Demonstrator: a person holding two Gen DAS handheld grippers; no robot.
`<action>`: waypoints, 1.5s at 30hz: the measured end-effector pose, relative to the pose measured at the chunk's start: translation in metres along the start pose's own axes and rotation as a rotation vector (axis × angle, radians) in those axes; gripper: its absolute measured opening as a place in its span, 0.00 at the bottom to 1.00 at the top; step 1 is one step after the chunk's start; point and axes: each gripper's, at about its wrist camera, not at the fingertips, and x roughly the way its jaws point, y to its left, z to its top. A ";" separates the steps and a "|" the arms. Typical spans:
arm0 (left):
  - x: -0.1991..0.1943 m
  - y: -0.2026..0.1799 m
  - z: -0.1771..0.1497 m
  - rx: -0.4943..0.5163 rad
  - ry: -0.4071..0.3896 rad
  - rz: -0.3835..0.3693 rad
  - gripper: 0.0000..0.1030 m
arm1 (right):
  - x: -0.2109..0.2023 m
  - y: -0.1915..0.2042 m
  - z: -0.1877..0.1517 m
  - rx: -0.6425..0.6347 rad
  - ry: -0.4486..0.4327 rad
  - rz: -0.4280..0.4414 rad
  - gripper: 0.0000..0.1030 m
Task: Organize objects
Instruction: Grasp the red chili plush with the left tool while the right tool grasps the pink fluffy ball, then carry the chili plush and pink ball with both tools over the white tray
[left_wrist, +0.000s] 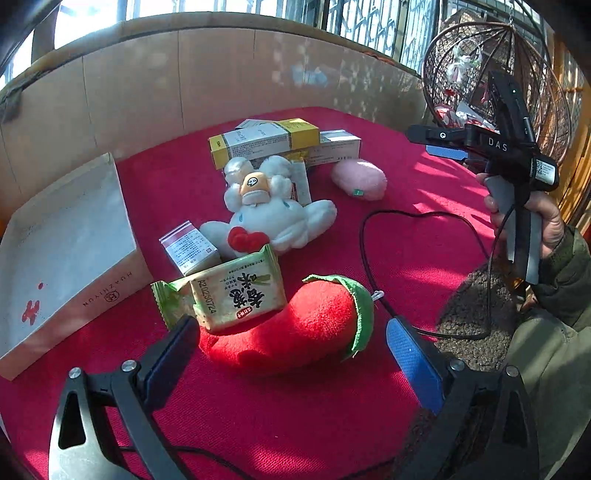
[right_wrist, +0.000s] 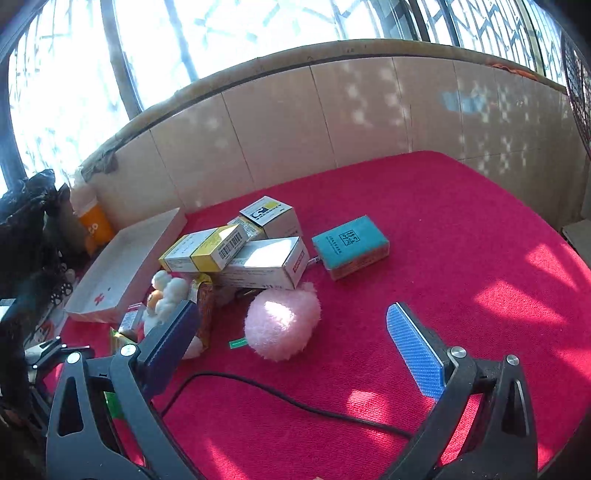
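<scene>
On the red cloth (left_wrist: 280, 421) lie a red chili plush (left_wrist: 295, 332), a green snack packet (left_wrist: 229, 295) leaning on it, a white plush toy (left_wrist: 273, 214), a small medicine box (left_wrist: 186, 251), a pink plush (left_wrist: 358, 179) and stacked boxes (left_wrist: 266, 142). My left gripper (left_wrist: 291, 343) is open, its jaws on either side of the chili plush and just short of it. My right gripper (right_wrist: 295, 332) is open and empty, held above the cloth near the pink plush (right_wrist: 282, 323). It also shows in the left wrist view (left_wrist: 436, 144). A teal box (right_wrist: 351, 245) lies behind the stacked boxes (right_wrist: 236, 254).
An open white tray box (left_wrist: 62, 258) stands at the left, also in the right wrist view (right_wrist: 122, 266). A black cable (right_wrist: 295, 402) runs across the cloth. A cardboard wall (left_wrist: 207, 81) rings the back. A wire basket (left_wrist: 495, 85) hangs at the right.
</scene>
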 end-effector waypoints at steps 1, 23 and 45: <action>0.003 -0.003 0.001 0.012 0.006 -0.021 0.87 | 0.006 0.000 -0.001 0.000 0.014 -0.002 1.00; 0.020 -0.022 -0.012 0.111 0.115 0.010 0.41 | 0.098 0.008 -0.033 -0.040 0.220 -0.044 0.50; -0.045 0.007 0.006 -0.027 -0.142 0.290 0.40 | 0.051 -0.003 -0.030 -0.022 0.082 0.022 0.50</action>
